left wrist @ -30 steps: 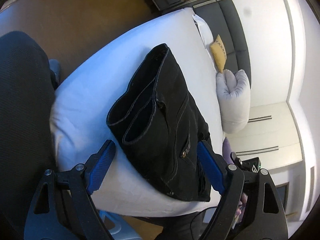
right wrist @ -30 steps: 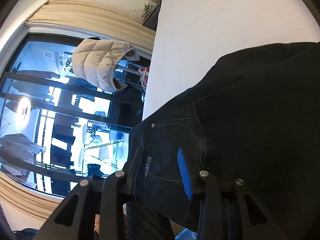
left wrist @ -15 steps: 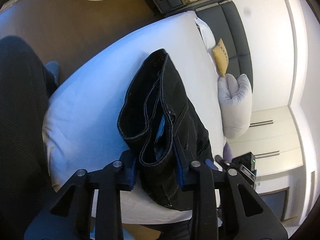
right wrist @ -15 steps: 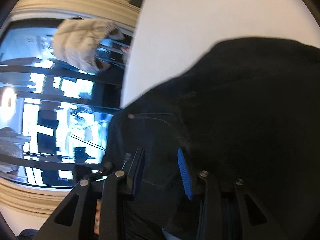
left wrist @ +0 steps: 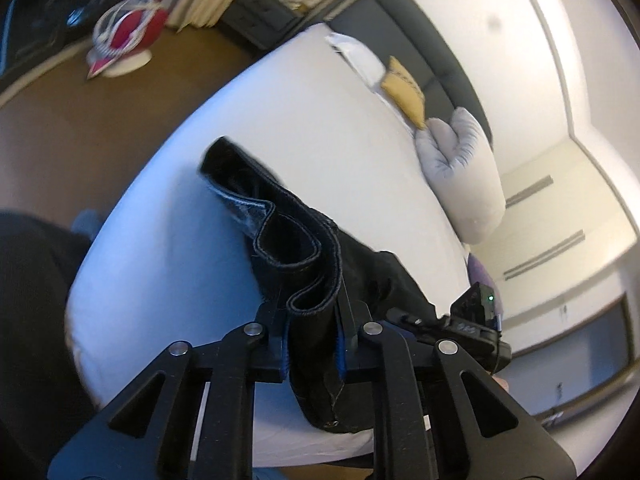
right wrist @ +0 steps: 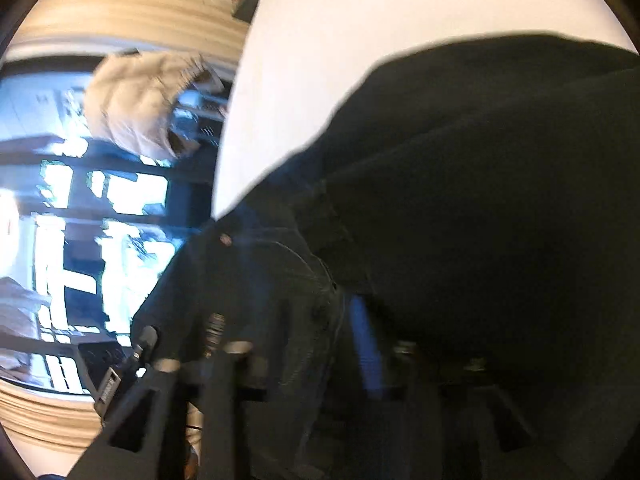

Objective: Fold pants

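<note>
White bed [left wrist: 320,120] bears pants [left wrist: 304,256], hem inside left gripper [left wrist: 312,344].

- My left wrist view is bright and even; the white bed [left wrist: 320,128] reads cleanly, with a bluish cast on its near edge.
- Fisheye bending curves the walls, and black vignette fills the corners.
- My right wrist view is smeared by motion blur.
- The window [right wrist: 100,208] blows out blue-white there, while the black pants [right wrist: 480,200] lose nearly all detail.
</note>
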Demonstrator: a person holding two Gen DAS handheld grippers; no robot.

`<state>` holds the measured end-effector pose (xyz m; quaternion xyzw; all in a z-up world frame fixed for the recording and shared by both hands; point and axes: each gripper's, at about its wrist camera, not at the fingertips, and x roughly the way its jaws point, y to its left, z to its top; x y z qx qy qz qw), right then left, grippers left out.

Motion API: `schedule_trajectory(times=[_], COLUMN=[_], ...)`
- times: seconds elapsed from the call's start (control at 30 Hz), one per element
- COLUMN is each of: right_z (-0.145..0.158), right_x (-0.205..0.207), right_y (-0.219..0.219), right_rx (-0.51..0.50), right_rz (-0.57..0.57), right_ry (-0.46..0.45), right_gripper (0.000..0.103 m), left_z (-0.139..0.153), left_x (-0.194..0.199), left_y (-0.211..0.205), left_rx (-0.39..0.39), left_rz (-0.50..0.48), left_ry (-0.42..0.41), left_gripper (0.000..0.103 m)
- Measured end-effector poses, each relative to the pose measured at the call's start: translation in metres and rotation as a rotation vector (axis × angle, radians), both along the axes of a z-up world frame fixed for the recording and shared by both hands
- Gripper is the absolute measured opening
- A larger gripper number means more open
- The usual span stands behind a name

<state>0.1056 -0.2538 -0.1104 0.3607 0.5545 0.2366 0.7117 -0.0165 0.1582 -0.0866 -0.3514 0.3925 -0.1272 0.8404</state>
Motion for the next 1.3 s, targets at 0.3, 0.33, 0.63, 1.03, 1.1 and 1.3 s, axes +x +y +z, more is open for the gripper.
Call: schedule_trajectory(times=[0.3,0.33,0.63,1.03,1.1,1.3], right_z=[0.028,0.028,0.001,0.017,0.013,0.004], right_x=[-0.013,-0.015,-0.022,0.003,0.007,-0.005], right_y=[-0.077,-0.082,-0.097,-0.081,-0.079,-0.099], right_rx=[0.226,0.245,0.255,0.149,0.105,-0.005], right_rz=[-0.058,-0.064,-0.078,0.050,0.043,-0.004], right_ry=[-0.076,-0.084,-0.040,-0.093,-0.068,-0.047], right_gripper=[0.072,0.073,0.076,0.071,0.051,0.016], left_z=[0.064,0.061,0.011,0.005,0.003,-0.005], left_x=[0.041,0.045,0.038,0.011,0.008,0.001], left_y=[-0.172,-0.197,-0.318,-0.383,-0.391,-0.399], left_rx=[0.243,0.269,0.514,0.701,0.709,0.712], left_rz=[-0.348,-0.396,-0.640,-0.758,-0.771,-0.818], left_ry=[-0.183,-0.191,-0.191,-0.281,-0.284,-0.287], left_gripper=[0.014,0.014,0.013,0.013,0.013,0.013])
